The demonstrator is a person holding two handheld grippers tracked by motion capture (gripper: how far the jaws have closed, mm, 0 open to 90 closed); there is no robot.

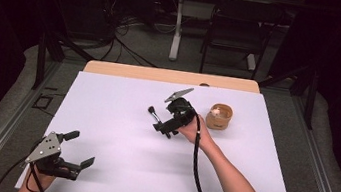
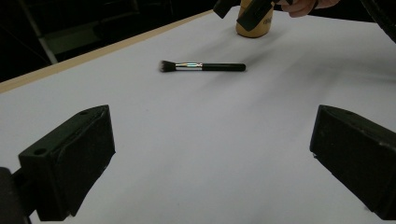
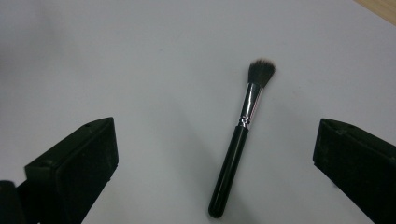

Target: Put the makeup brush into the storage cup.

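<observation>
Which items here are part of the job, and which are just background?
In the job:
- black-handled makeup brush with silver ferrule, lying flat between the open right claw
- round tan wooden cup, upright nearby

Lying about:
- black folding chair
- floor cables
- left claw, open, idle

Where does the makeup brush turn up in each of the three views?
High view: the makeup brush lies mid-table, just left of the right gripper.
Left gripper view: upper middle, lying crosswise, bristles to the left.
Right gripper view: centre, between the open jaws, bristles at top.
Shared landmark: the white table cover; the wooden cup shows in the high and left gripper views.
</observation>
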